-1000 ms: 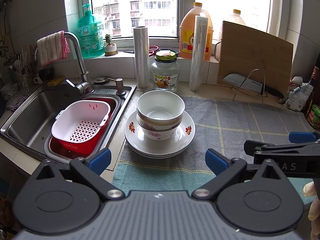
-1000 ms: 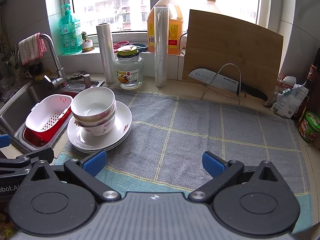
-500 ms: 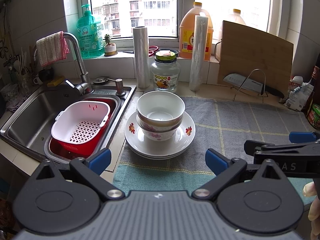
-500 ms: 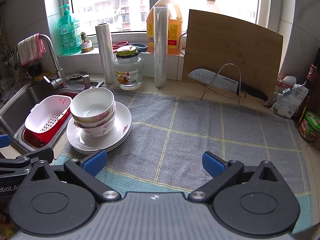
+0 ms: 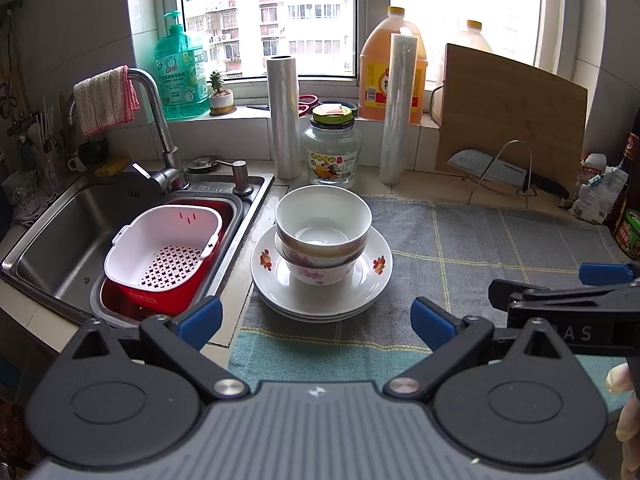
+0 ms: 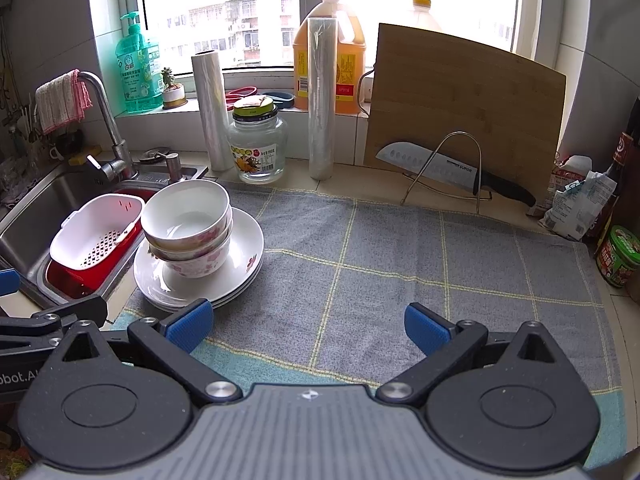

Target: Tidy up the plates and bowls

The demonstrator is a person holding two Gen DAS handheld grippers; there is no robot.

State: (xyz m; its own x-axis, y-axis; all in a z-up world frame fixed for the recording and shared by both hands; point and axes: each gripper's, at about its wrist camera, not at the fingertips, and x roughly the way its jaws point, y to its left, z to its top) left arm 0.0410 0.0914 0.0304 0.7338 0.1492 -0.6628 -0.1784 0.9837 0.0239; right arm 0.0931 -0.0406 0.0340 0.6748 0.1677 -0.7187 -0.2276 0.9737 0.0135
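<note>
Stacked white bowls [image 5: 323, 232] [image 6: 187, 222] with pink flowers sit on a pile of white plates [image 5: 372, 276] [image 6: 244, 260] at the left edge of the grey checked mat [image 6: 400, 264]. My left gripper [image 5: 316, 318] is open, just short of the plates' near rim, nothing between its blue pads. My right gripper [image 6: 308, 326] is open too, over the mat's front, right of the stack. The right gripper's side also shows at the right edge of the left wrist view.
A white colander in a red basin [image 5: 160, 256] fills the sink [image 5: 60, 236] left of the stack. Behind stand a glass jar [image 6: 258, 146], two film rolls [image 6: 321, 96], oil jugs, a cutting board [image 6: 464, 116] and a knife on a wire rack [image 6: 448, 168]. Packets and a tin [image 6: 618, 256] sit far right.
Both views have crept slightly closer to the dishes; the right gripper drifted a little left. Nothing was taken hold of or let go.
</note>
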